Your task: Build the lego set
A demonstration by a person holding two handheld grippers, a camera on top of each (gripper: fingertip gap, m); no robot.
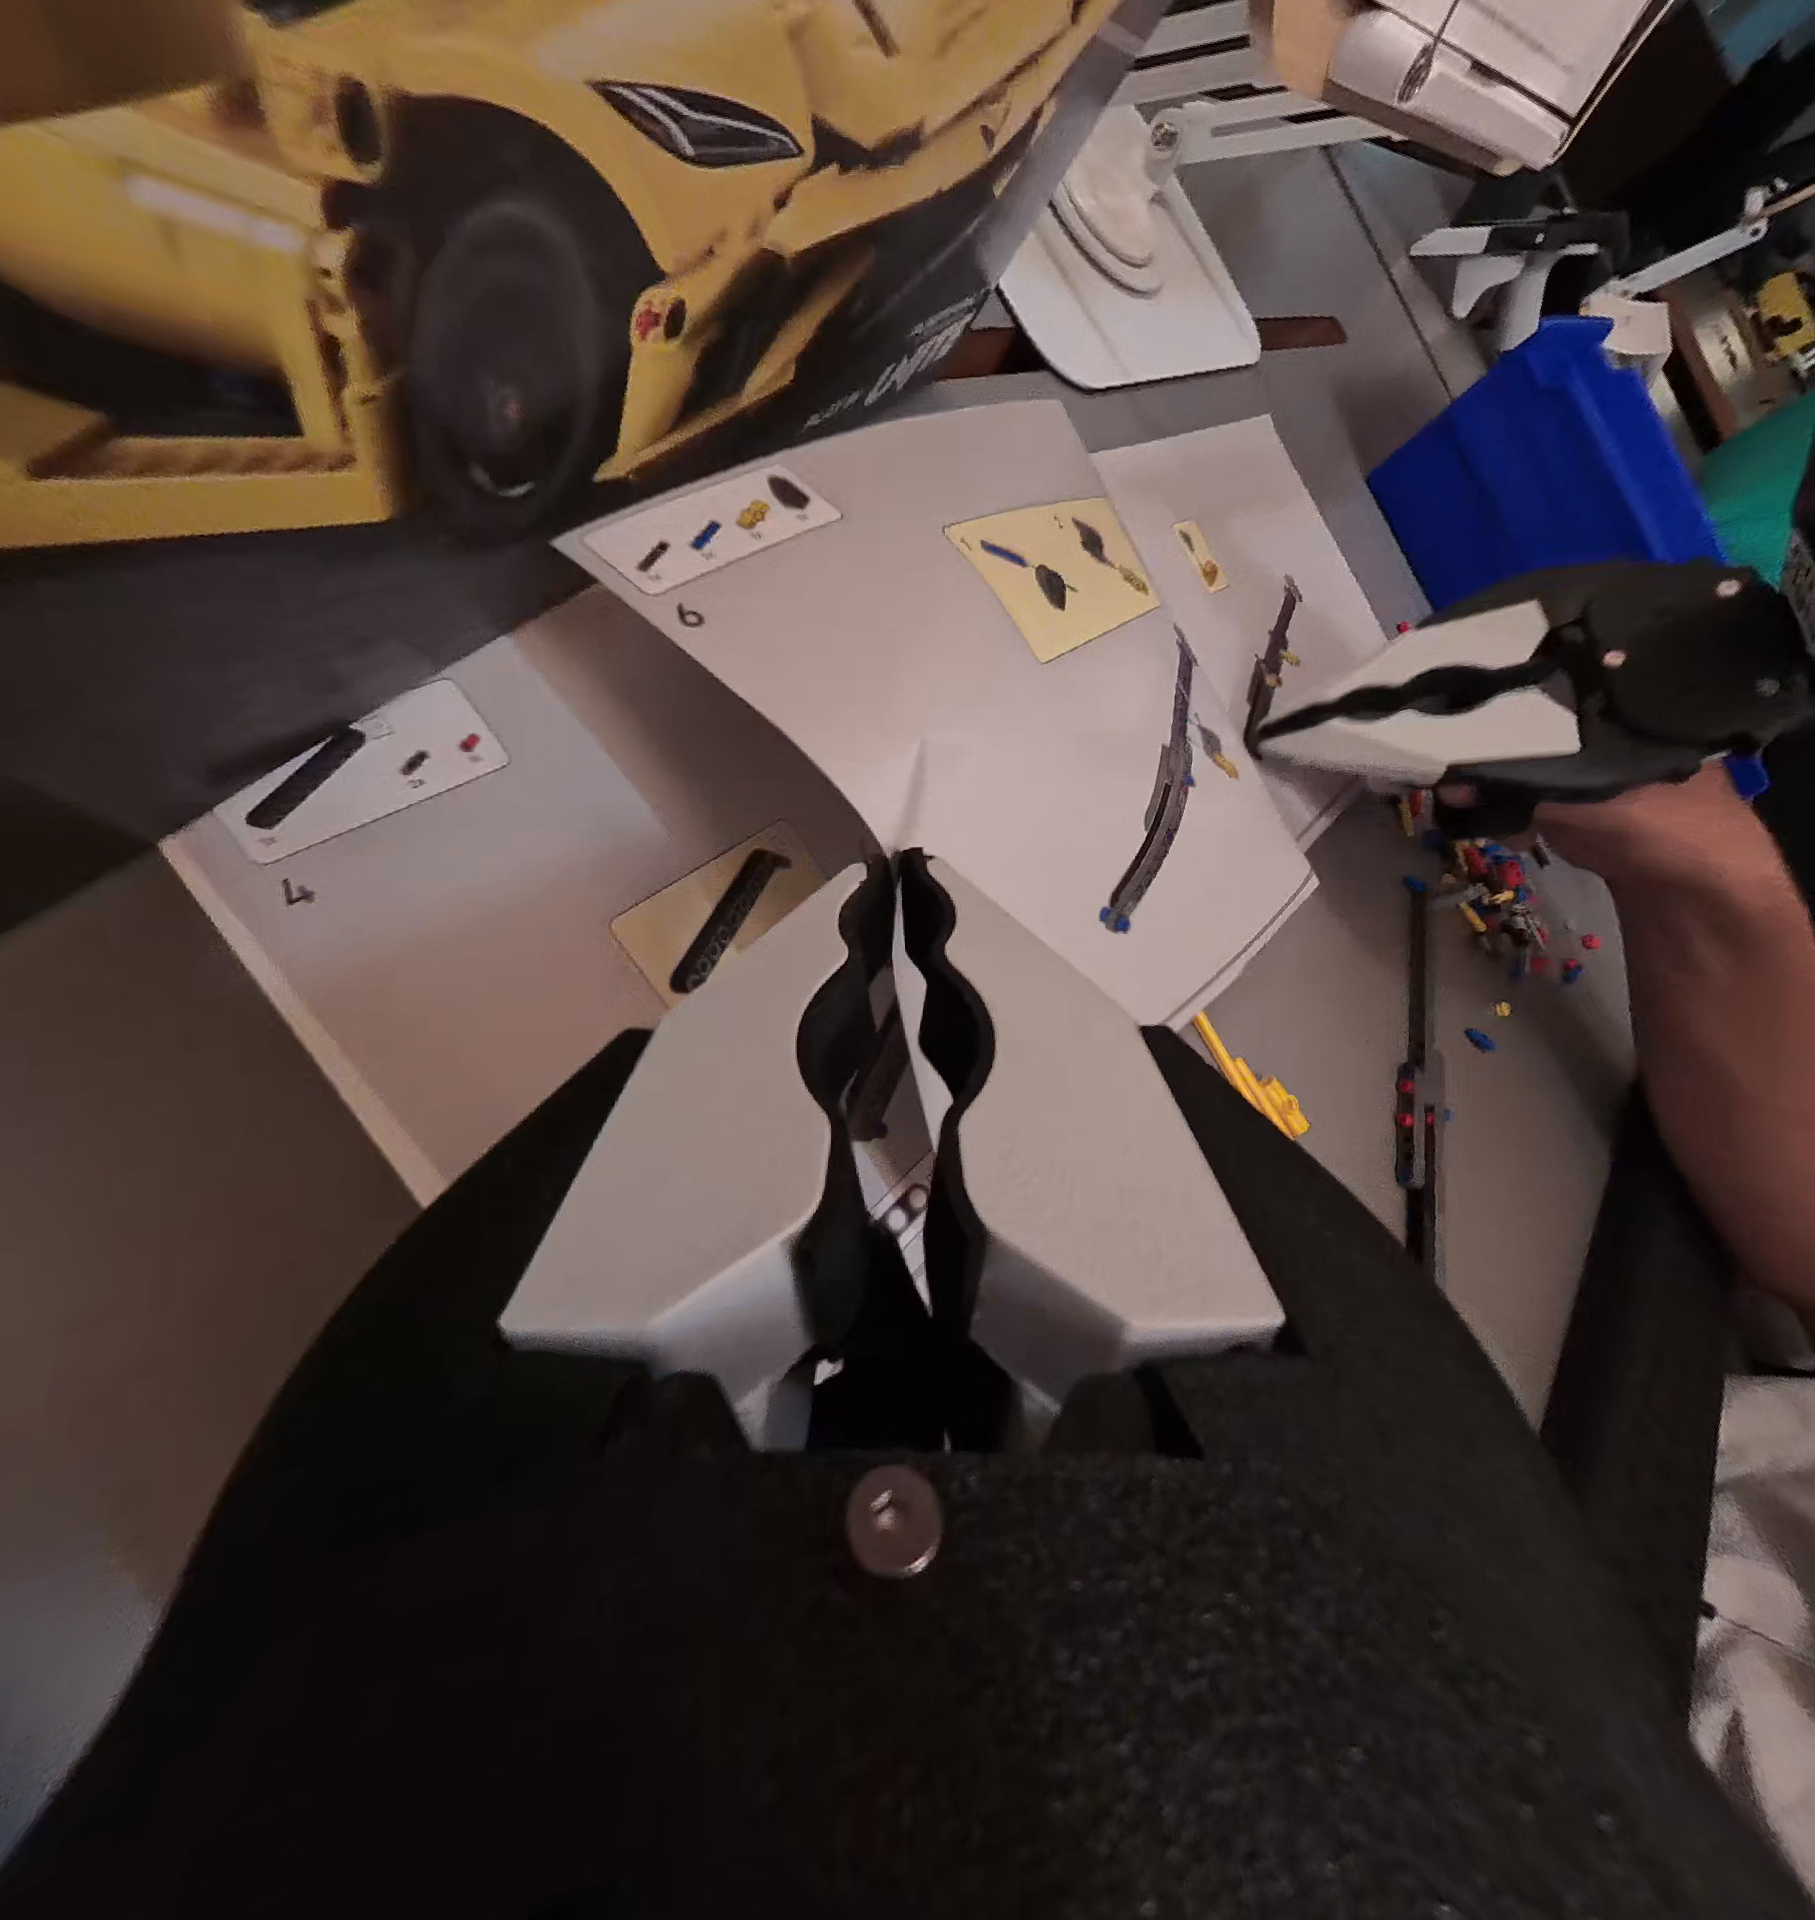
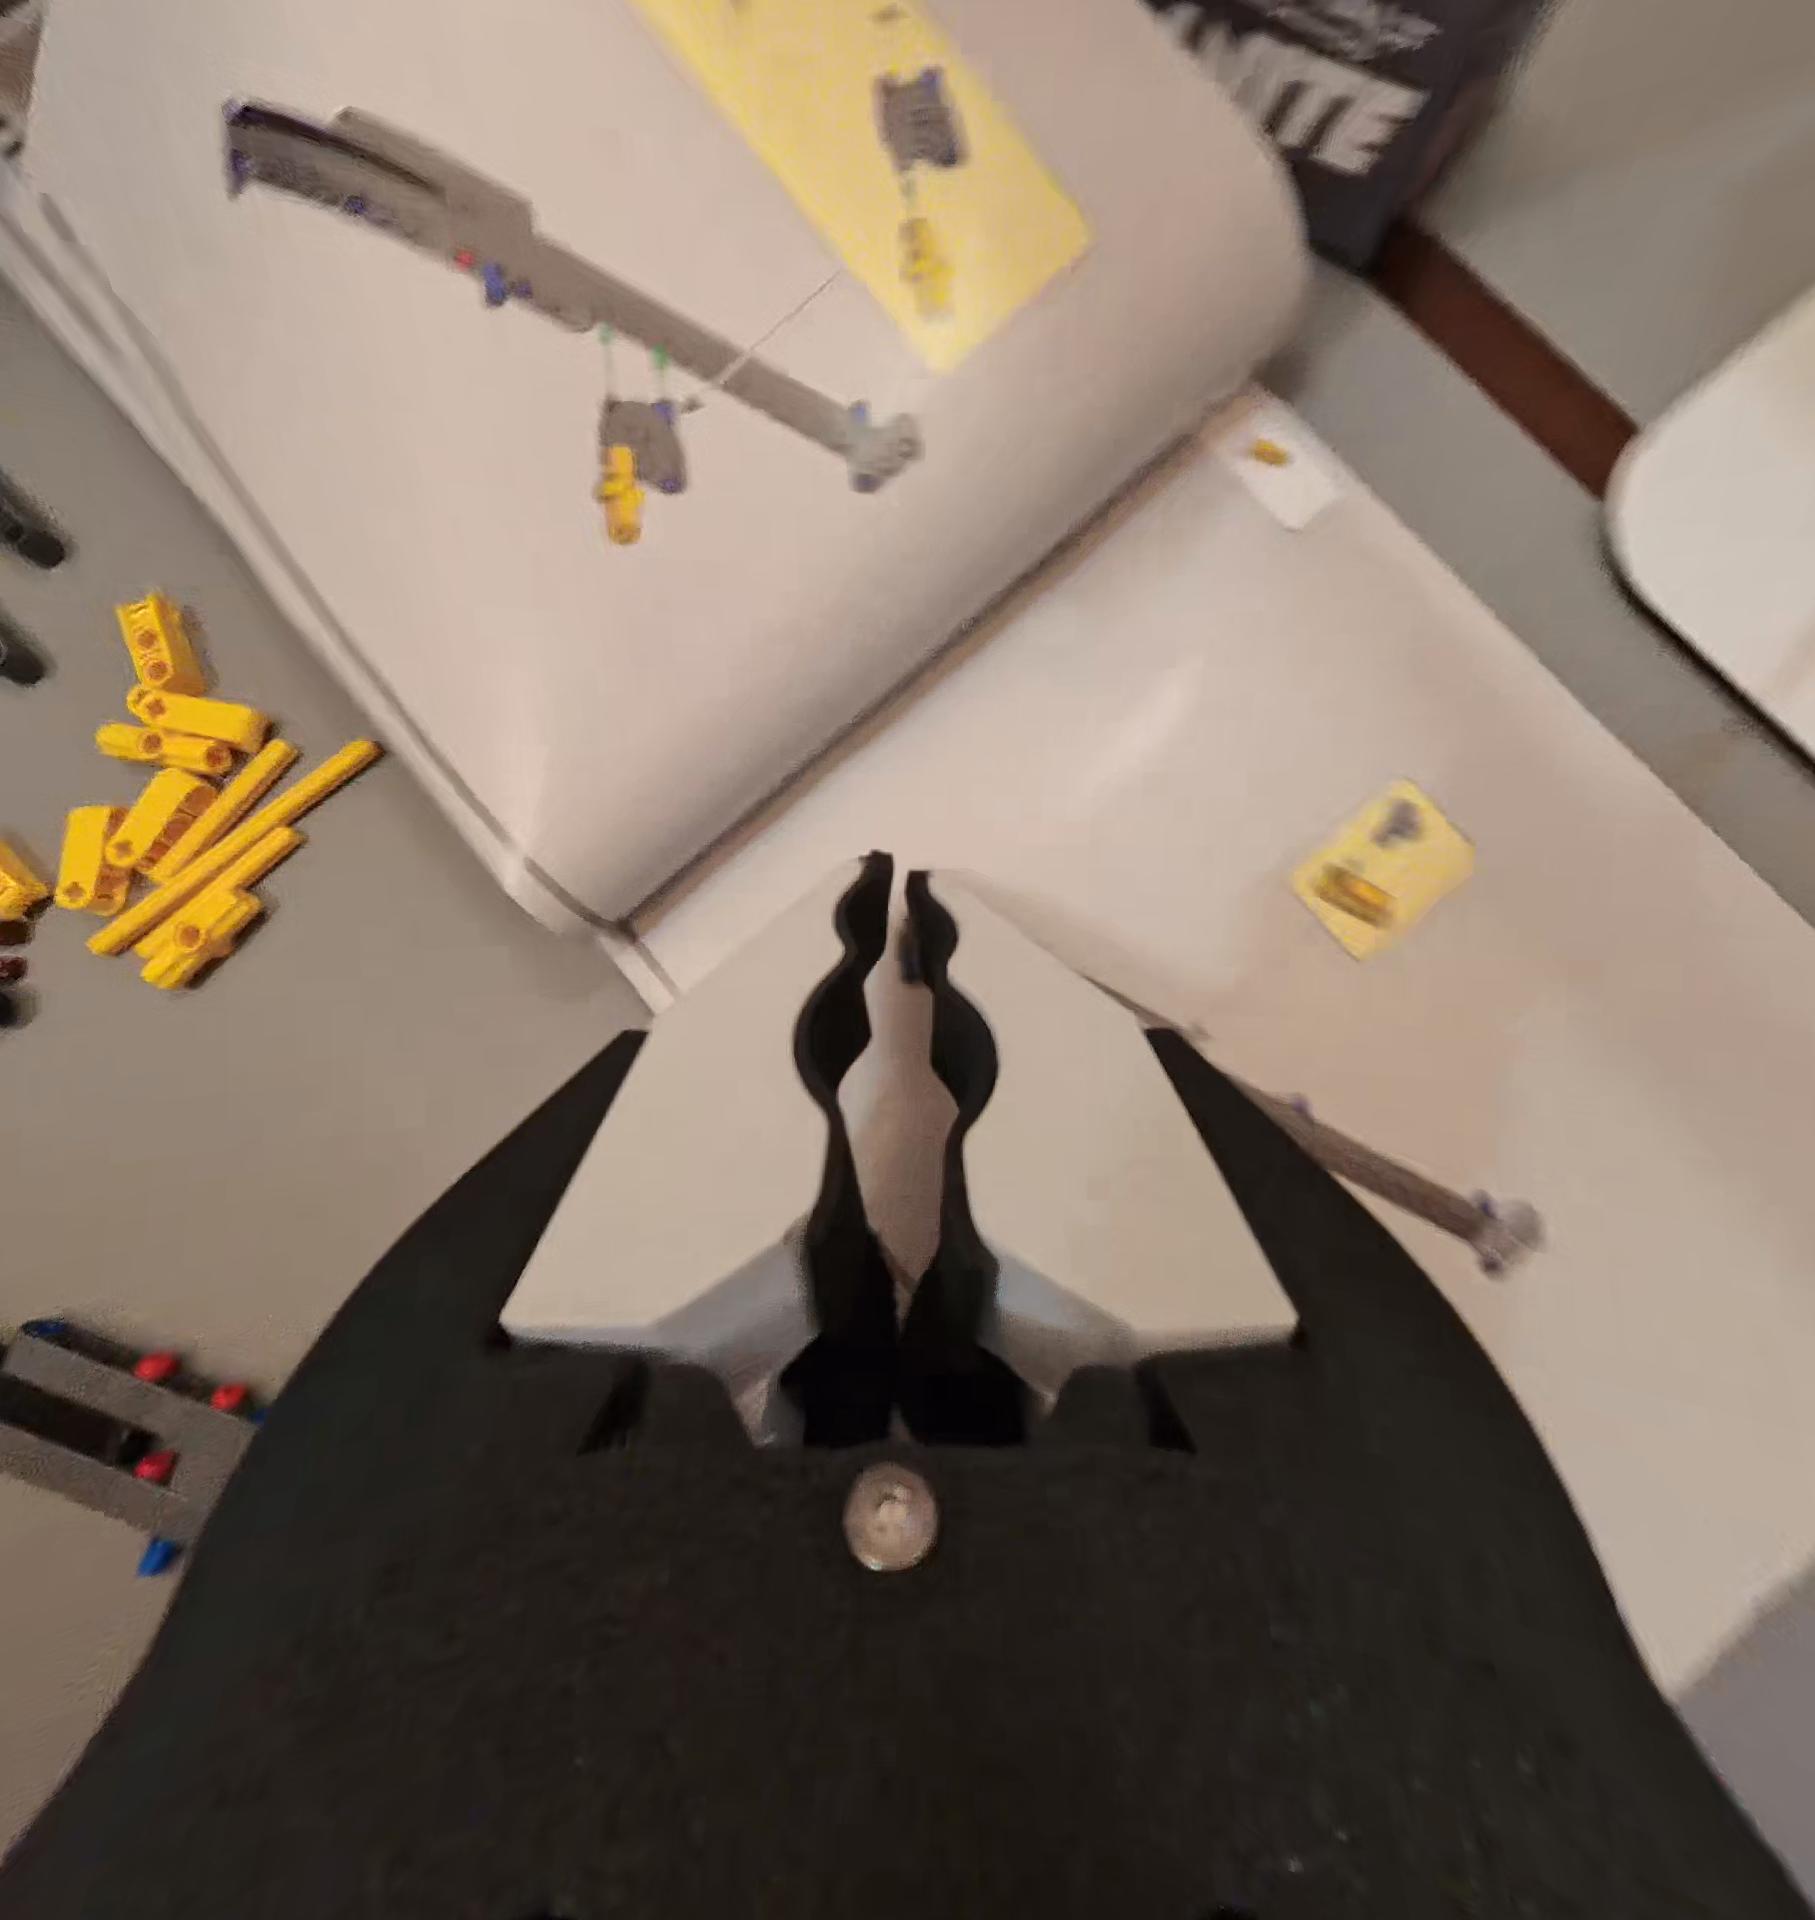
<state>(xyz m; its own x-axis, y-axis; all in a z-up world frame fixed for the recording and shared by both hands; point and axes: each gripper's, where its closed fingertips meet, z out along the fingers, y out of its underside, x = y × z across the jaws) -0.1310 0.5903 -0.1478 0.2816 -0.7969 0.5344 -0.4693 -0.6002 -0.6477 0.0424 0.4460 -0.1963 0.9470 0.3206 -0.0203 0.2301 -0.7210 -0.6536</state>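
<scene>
Currently, entries run left to right across the bench.

Set box (image 1: 363, 260): far left, a large carton with a yellow car printed on it, lying on the grey table (image 1: 103, 1143); closed side toward the camera, so contents cannot be told.

Instruction booklet (image 1: 882, 707): open in the middle, pages bowed upward.

Left gripper (image 1: 898, 862): low over the booklet's near edge, fingers together at the tips. It appears to pinch a raised page fold; whether paper is really caught cannot be told.

Yellow beams (image 2: 186, 821): loose heap on the table just beside the booklet's near-right edge.

Part-built black beam assembly (image 1: 1412, 1101): lies on the table right of the booklet, with red and blue pins in it.

Loose small parts (image 1: 1505, 914): scattered on the table just beyond the assembly.

Right gripper (image 1: 1261, 732): tips at the booklet's right-hand page, fingers closed to a hairline gap. A small dark shape shows between them in the right wrist view, too blurred to identify.

Blue bin (image 1: 1537, 468): far right; interior hidden.

Risk 1: a pull on pinched paper could tear or crease the page.

Risk 2: the bowed page may spring shut and lose the step.

Risk 3: a sweep by the right gripper could scatter the parts.
</scene>
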